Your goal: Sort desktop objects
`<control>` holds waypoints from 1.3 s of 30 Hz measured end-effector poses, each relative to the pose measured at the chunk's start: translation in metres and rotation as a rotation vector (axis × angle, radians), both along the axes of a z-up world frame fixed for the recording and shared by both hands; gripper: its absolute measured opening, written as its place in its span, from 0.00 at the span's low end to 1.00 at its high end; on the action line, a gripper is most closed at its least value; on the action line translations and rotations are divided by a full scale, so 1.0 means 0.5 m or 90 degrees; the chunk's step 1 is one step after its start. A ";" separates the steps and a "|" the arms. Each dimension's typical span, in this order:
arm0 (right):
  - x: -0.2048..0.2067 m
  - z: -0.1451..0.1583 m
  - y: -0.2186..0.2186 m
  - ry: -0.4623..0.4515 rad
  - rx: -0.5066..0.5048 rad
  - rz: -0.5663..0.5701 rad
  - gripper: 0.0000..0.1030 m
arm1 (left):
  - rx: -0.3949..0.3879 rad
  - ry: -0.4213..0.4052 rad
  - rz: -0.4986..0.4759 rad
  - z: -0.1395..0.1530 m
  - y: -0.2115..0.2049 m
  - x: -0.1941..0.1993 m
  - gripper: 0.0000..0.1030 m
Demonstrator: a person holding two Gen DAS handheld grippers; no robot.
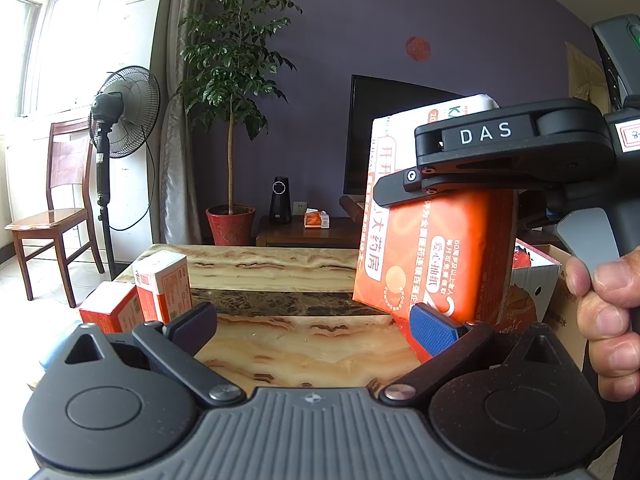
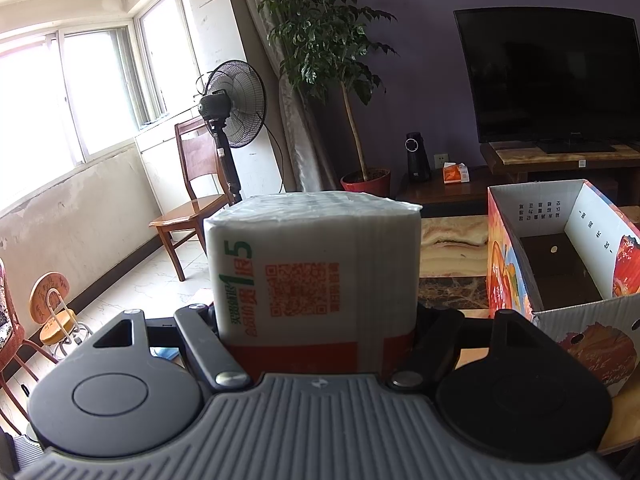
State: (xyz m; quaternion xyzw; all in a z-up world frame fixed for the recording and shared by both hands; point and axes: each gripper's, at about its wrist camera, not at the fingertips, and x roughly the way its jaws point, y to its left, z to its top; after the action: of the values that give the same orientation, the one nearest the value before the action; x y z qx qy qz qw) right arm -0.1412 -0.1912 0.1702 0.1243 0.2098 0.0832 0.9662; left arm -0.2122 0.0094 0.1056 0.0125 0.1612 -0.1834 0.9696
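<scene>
An orange and white tissue pack [image 2: 316, 264] is clamped between the jaws of my right gripper [image 2: 316, 312], whose fingertips are hidden behind it. From the left wrist view the same pack [image 1: 432, 264] hangs tilted over the marble table [image 1: 280, 344], with the right gripper [image 1: 404, 168] shut on its upper part and a hand [image 1: 608, 312] on the handle. My left gripper [image 1: 316, 320] stands open low over the table with nothing between its fingers; its blue pad [image 1: 434, 330] is just in front of the pack's lower corner. An open cardboard box [image 2: 516, 264] stands to the right.
Two small orange and white cartons [image 1: 164, 284] [image 1: 110, 308] stand at the table's left edge. Beyond the table are a standing fan [image 1: 124, 112], a wooden chair [image 1: 52, 220], a potted plant [image 1: 232, 216] and a TV [image 2: 552, 76] on a low stand.
</scene>
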 end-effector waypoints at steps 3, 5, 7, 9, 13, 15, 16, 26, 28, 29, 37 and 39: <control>-0.004 -0.002 0.000 0.000 0.000 0.000 0.75 | 0.000 0.000 0.000 0.000 -0.001 0.001 0.99; -0.004 -0.002 0.000 0.000 -0.001 0.000 0.75 | 0.000 0.000 0.000 0.000 -0.001 0.001 0.99; -0.005 -0.002 0.000 0.000 -0.001 0.000 0.75 | 0.000 0.001 0.000 -0.001 -0.002 0.002 0.99; -0.006 -0.002 0.000 0.000 -0.001 -0.001 0.75 | 0.001 0.001 0.000 -0.001 -0.002 0.001 0.99; -0.005 -0.003 -0.003 -0.001 0.001 -0.002 0.75 | 0.001 0.002 0.000 -0.002 -0.002 0.002 0.99; -0.003 -0.004 -0.007 -0.001 0.000 -0.003 0.75 | 0.002 0.002 0.000 -0.002 -0.002 0.003 0.99; -0.003 -0.004 -0.007 -0.002 0.000 -0.002 0.75 | 0.002 0.002 0.000 -0.002 -0.002 0.003 0.99; -0.001 -0.007 -0.007 0.001 -0.002 -0.001 0.75 | 0.003 0.003 -0.001 -0.004 -0.003 0.006 0.99; 0.000 -0.007 -0.007 0.001 -0.003 -0.001 0.75 | 0.003 0.003 -0.001 -0.004 -0.003 0.006 0.99; 0.000 -0.006 -0.007 0.002 -0.003 -0.001 0.75 | 0.003 0.003 -0.001 -0.004 -0.002 0.006 0.99; 0.000 -0.007 -0.004 0.003 -0.004 -0.001 0.75 | 0.004 0.004 -0.002 -0.004 -0.002 0.005 0.99; 0.000 -0.007 -0.003 0.004 -0.004 -0.001 0.75 | 0.004 0.004 -0.002 -0.004 -0.002 0.005 0.99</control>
State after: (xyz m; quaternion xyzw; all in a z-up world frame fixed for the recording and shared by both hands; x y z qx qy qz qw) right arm -0.1412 -0.1929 0.1666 0.1218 0.2128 0.0814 0.9661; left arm -0.2099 0.0086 0.1034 0.0152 0.1648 -0.1843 0.9688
